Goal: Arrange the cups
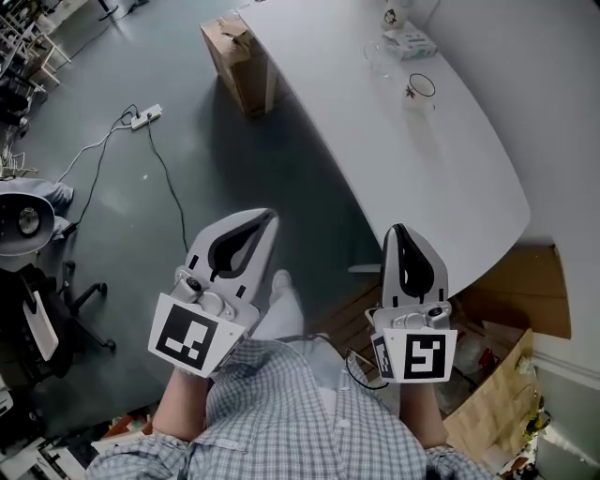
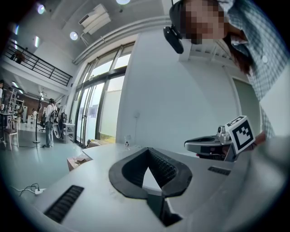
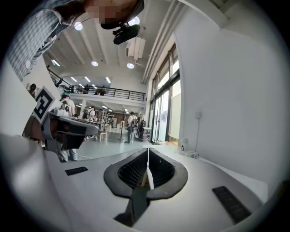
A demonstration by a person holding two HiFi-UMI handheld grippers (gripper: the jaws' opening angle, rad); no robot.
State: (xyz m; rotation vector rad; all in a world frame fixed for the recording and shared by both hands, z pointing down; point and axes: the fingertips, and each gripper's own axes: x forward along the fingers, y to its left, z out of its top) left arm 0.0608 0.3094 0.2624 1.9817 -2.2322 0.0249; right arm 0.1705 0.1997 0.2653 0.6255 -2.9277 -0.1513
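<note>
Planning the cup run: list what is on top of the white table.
At the far end: a glass cup, a second clear cup, a small packet and a white object, too small to identify. The table runs out of frame beyond them.

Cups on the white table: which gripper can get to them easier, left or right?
Probably the right. The right gripper is beside the table edge, nearer the cups; the left gripper hangs over the floor, farther away. Both jaws are shut and empty.
</note>
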